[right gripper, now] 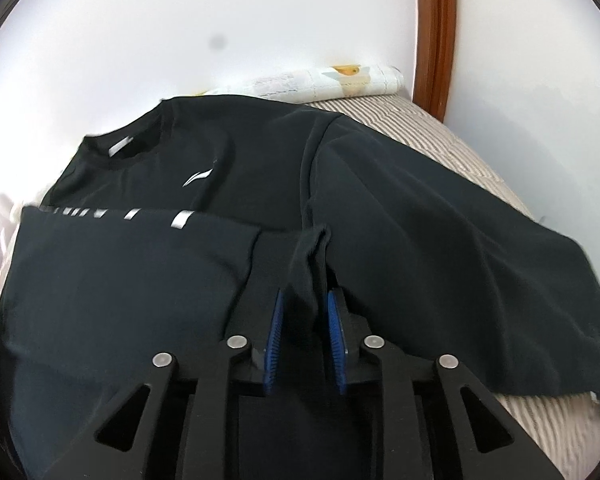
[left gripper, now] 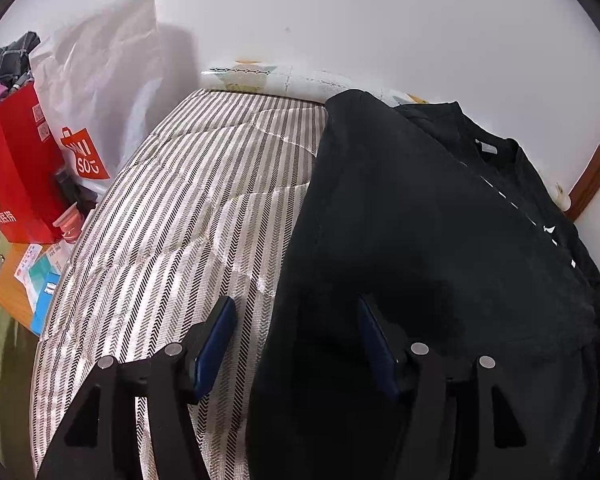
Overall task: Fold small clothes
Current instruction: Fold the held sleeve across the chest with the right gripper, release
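Jaws of the left gripper (left gripper: 296, 312) stand spread wide with nothing between them, their dark blue pads angled outward above the bed (left gripper: 188, 208). Beneath the left pad lies the bed's quilted cover, woven in brown and cream herringbone stripes; beneath the right pad lies the black shirt (left gripper: 412, 216), soft and matte, with its straight folded edge running forward between the two pads.

Jaws of the right gripper (right gripper: 305, 300) are drawn close and pinch a raised ridge of the black shirt (right gripper: 420, 240), the cloth bunched into a narrow upright fold between the ribbed blue pads. Ahead of these jaws the shirt spreads flat, with a round ribbed collar, a small white swoosh-like logo and a row of silvery rectangular marks along a folded edge to the left. To the right of the jaws one sleeve lies outward across the striped bed (right gripper: 460, 152).

Far left of the left jaws stand a glossy red paper bag (left gripper: 16, 176) and a crinkled white plastic bag (left gripper: 96, 80) against the wall.
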`<act>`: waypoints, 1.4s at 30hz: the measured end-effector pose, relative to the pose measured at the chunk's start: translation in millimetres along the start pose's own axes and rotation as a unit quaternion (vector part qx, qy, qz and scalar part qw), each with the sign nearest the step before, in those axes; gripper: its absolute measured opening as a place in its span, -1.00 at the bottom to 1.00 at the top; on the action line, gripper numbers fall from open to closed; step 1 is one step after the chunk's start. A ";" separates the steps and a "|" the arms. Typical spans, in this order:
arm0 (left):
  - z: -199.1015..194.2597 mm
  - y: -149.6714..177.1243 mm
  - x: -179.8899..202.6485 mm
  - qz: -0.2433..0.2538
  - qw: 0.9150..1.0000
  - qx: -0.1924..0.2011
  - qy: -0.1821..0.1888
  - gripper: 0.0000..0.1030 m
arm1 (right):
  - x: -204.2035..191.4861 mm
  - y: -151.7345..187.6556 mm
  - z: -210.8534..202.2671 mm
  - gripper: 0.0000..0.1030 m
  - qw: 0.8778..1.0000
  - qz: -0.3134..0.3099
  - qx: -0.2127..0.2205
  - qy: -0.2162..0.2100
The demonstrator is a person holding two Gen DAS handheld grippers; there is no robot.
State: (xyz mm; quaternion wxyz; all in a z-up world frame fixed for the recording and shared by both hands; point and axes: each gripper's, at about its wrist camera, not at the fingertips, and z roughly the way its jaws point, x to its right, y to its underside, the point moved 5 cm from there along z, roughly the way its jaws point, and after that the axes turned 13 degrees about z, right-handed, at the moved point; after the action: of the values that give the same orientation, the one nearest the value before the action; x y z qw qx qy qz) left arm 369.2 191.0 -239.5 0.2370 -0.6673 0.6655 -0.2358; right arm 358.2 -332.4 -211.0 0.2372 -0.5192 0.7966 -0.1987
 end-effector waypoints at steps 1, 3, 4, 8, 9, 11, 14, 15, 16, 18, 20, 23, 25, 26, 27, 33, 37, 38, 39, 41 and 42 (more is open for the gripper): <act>-0.3 0.4 2.3 0.005 1.000 0.001 -0.001 0.17 | 1.5 4.6 -9.7 -0.46 1.000 -0.008 0.004 -0.002; -1.9 1.3 5.8 0.010 1.000 0.006 0.001 0.17 | 10.2 11.2 -29.4 -0.18 1.000 -0.016 0.017 -0.003; -2.6 2.0 7.7 0.013 1.000 0.008 0.002 0.17 | 18.3 13.6 -40.2 -0.10 0.999 -0.016 0.029 0.002; -4.8 3.6 11.3 0.021 1.000 0.009 0.003 0.17 | 68.4 18.1 -74.3 0.14 0.998 -0.003 0.061 0.032; -4.9 3.6 11.8 0.023 1.000 0.007 0.006 0.17 | 90.7 19.1 -83.2 0.17 0.996 0.000 0.069 0.051; -7.2 4.1 11.3 0.020 1.000 0.002 0.008 0.17 | 124.1 19.2 -91.6 0.24 0.993 0.008 0.079 0.084; -15.1 8.1 14.1 0.016 1.000 -0.003 0.011 0.17 | 178.1 24.2 -95.9 0.33 0.990 0.037 0.072 0.119; -18.2 10.4 16.0 0.016 1.000 -0.005 0.013 0.17 | 198.0 27.8 -92.9 0.33 0.989 0.050 0.061 0.124; -21.7 13.3 18.5 0.017 1.000 -0.007 0.015 0.18 | 209.2 30.4 -89.8 0.33 0.989 0.056 0.053 0.127; -29.3 19.2 24.5 0.021 1.000 -0.010 0.019 0.18 | 228.4 36.2 -82.6 0.33 0.988 0.067 0.041 0.131; -39.0 25.1 32.0 0.031 0.999 -0.009 0.018 0.18 | 240.5 41.4 -71.0 0.33 0.989 0.063 0.030 0.131; -51.6 31.2 40.6 0.049 0.999 -0.010 0.004 0.20 | 241.8 40.7 -56.6 0.33 0.987 0.032 0.033 0.153; -59.6 35.7 45.1 0.059 0.998 -0.010 -0.004 0.20 | 240.4 35.7 -51.7 0.33 0.986 0.019 0.043 0.160; -62.5 38.1 46.4 0.061 0.998 -0.011 -0.008 0.20 | 238.4 33.4 -50.3 0.33 0.986 0.015 0.047 0.160; -64.5 40.5 47.8 0.063 0.998 -0.015 -0.011 0.20 | 237.3 29.6 -47.3 0.33 0.986 0.012 0.048 0.159; -76.3 53.8 59.8 0.068 0.997 -0.024 -0.015 0.20 | 239.6 14.0 -40.8 -0.79 0.989 0.009 0.055 0.138; -84.2 60.6 63.7 0.069 0.997 -0.026 -0.004 0.20 | 256.4 -15.3 -78.3 -0.83 0.986 0.060 0.103 0.121; -85.1 62.3 63.2 0.069 0.997 -0.026 -0.006 0.20 | 263.5 -26.7 -90.6 -0.83 0.983 0.083 0.113 0.115; -86.7 65.0 63.1 0.069 0.997 -0.027 -0.004 0.20 | 268.2 -35.1 -101.4 -0.83 0.982 0.100 0.119 0.105; -88.7 67.6 64.4 0.069 0.997 -0.026 0.004 0.20 | 265.1 -51.7 -118.3 -0.83 0.981 0.108 0.132 0.088; -90.2 68.6 64.5 0.071 0.997 -0.024 0.006 0.20 | 258.9 -58.3 -126.5 -0.83 0.981 0.100 0.142 0.091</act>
State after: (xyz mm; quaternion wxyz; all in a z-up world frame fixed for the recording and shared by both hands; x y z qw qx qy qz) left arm 259.3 126.1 -212.8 0.2334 -0.6227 0.7178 -0.2062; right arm 236.8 -584.4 -120.4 0.2537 -0.3778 0.8264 -0.3315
